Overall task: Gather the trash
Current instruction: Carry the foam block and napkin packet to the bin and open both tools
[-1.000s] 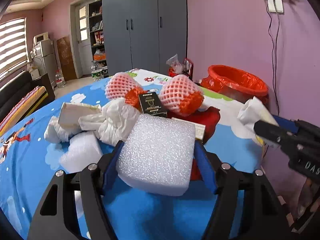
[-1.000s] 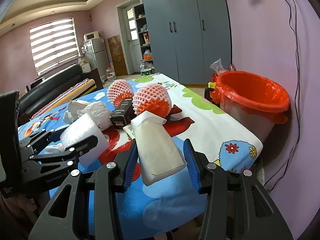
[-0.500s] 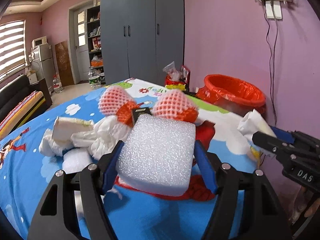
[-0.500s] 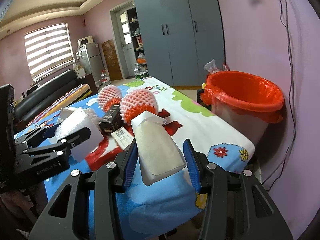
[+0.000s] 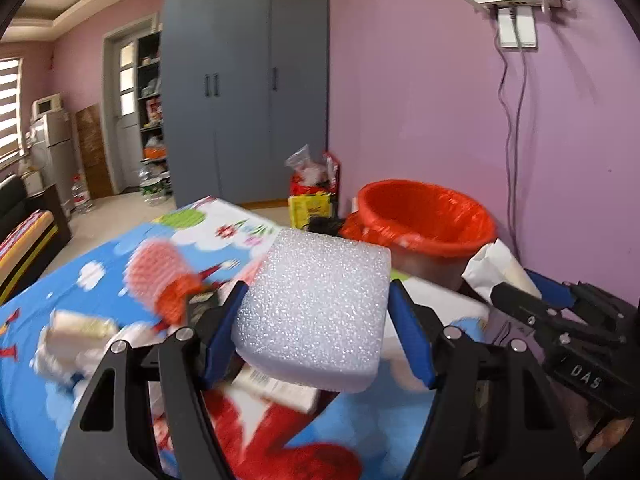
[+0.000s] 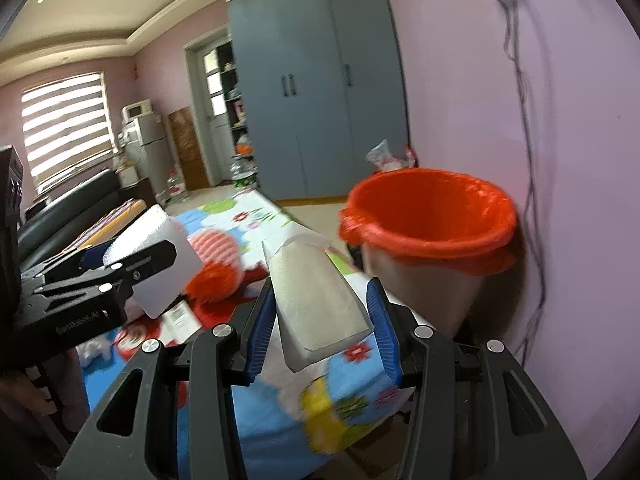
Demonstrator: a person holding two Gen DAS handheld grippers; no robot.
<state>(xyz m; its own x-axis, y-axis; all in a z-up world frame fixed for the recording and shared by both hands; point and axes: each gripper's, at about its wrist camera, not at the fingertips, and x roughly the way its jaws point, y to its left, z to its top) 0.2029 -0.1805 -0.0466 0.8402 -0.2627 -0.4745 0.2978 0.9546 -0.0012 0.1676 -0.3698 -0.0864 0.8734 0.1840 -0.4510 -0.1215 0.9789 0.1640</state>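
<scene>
Left gripper is clamped on a foam block, right gripper on a paper packet; both have been carried closer to the red-lined bin beyond the table edge, so dropping is judged next

Two hand-held grippers, left and right, one white foam block, one paper packet, one red-lined bin, and two netted fruit left of the grippers.
</scene>
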